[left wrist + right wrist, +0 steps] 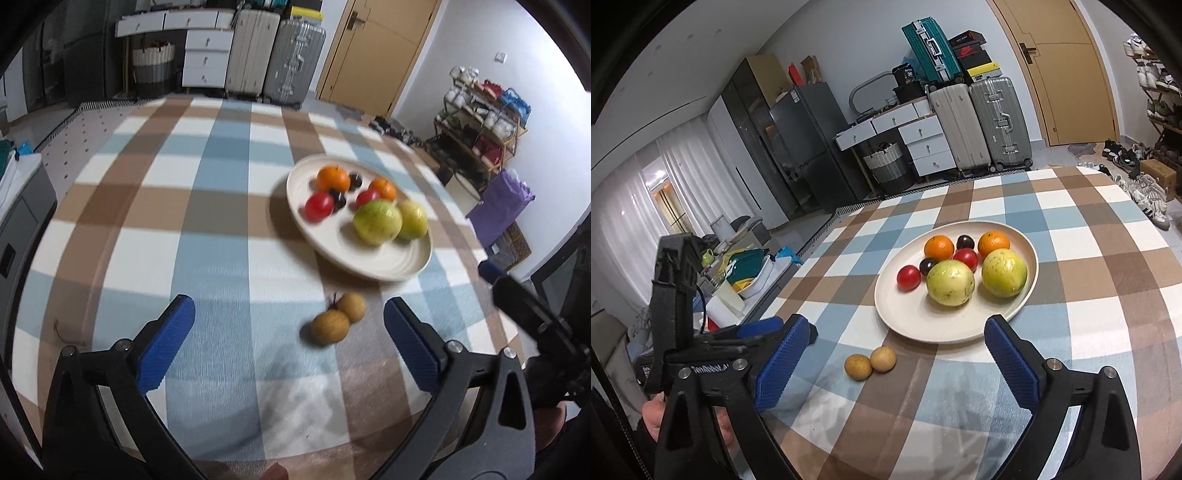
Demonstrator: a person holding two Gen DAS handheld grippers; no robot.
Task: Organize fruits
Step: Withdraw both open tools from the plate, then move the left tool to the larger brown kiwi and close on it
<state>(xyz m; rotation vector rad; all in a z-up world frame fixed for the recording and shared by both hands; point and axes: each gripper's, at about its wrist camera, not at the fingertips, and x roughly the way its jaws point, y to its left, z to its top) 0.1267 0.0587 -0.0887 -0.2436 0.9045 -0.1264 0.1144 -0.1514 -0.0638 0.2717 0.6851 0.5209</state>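
Observation:
A cream plate (384,264) (916,325) on the checked tablecloth holds two oranges (939,246), two red tomatoes (908,277), two dark round fruits (965,242) and two large yellow-green fruits (950,282). Two small brown round fruits (338,319) (870,362) lie joined on the cloth just in front of the plate. My left gripper (290,325) is open and empty, the brown fruits between and just ahead of its fingertips. My right gripper (897,341) is open and empty above the brown fruits. The left gripper also shows at the left of the right wrist view (768,330).
The checked tablecloth (207,236) covers the whole table; its right edge drops off near a shoe rack (480,122) and a purple bag (502,206). Suitcases (979,122), drawers and a fridge stand beyond the far edge. Clutter lies left of the table (746,269).

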